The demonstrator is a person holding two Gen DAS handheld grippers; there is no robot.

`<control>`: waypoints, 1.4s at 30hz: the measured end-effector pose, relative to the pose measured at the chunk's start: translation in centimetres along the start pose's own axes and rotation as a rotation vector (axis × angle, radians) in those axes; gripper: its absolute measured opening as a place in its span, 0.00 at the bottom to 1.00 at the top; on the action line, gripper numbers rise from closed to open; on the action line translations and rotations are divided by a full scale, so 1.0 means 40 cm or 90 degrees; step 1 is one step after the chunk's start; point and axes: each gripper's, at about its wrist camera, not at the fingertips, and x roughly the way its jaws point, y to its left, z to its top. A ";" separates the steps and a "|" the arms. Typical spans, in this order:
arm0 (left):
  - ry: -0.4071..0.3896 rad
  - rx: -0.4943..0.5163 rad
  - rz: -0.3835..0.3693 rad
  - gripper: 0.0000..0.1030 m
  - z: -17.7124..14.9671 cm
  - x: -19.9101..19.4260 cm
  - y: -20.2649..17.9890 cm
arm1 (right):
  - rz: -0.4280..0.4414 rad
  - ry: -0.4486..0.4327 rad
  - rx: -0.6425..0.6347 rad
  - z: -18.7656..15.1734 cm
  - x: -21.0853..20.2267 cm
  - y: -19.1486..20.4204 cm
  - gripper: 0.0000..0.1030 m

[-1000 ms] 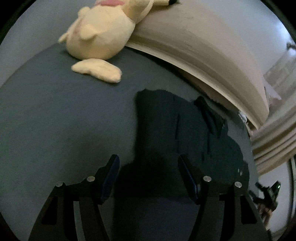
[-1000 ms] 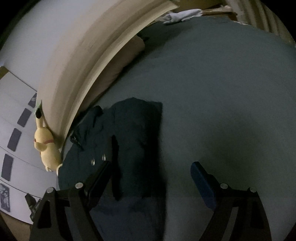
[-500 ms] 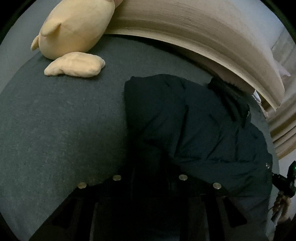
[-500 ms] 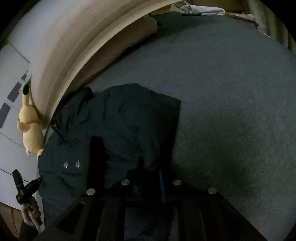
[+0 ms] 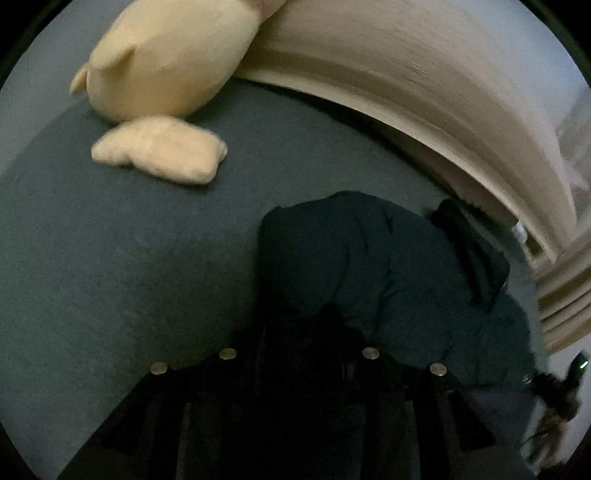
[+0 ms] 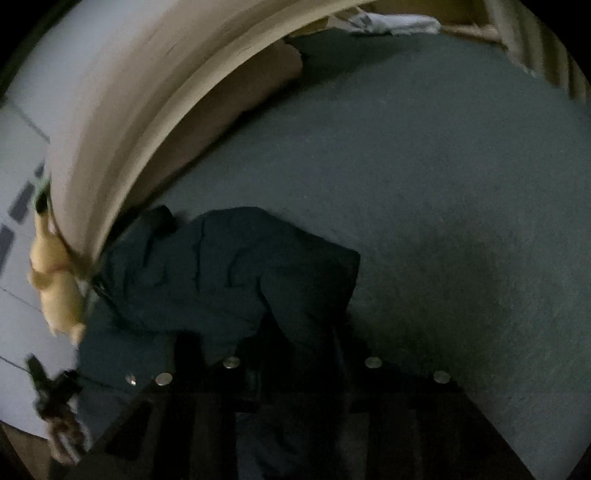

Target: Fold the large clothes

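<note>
A dark navy jacket lies on the grey-blue bed cover, its collar towards the beige headboard. In the left wrist view my left gripper is shut on the jacket's near edge and lifts the cloth into a bulging fold. In the right wrist view the jacket bulges the same way, and my right gripper is shut on its near right edge. The fingertips of both grippers are hidden in dark cloth and shadow. Two snap buttons show on the jacket's left part.
A yellow plush toy lies on the bed at the far left by the headboard; it also shows in the right wrist view. A brown pillow and a white cloth lie far off. The bed cover stretches right.
Both grippers went from open above the jacket's near edge to shut on it. They now carry the edge forward towards the headboard, and the jacket bunches up.
</note>
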 end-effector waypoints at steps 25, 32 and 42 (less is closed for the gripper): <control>-0.060 0.175 0.060 0.64 -0.468 -0.503 0.061 | 0.115 -0.018 -0.093 -0.590 -0.611 -0.044 0.84; 0.027 0.116 -0.002 0.64 -0.688 -0.569 0.205 | 0.152 0.049 -0.039 -0.800 -0.570 -0.115 0.83; 0.066 0.028 -0.087 0.65 -0.776 -0.595 0.249 | 0.229 0.093 0.024 -0.893 -0.488 -0.121 0.56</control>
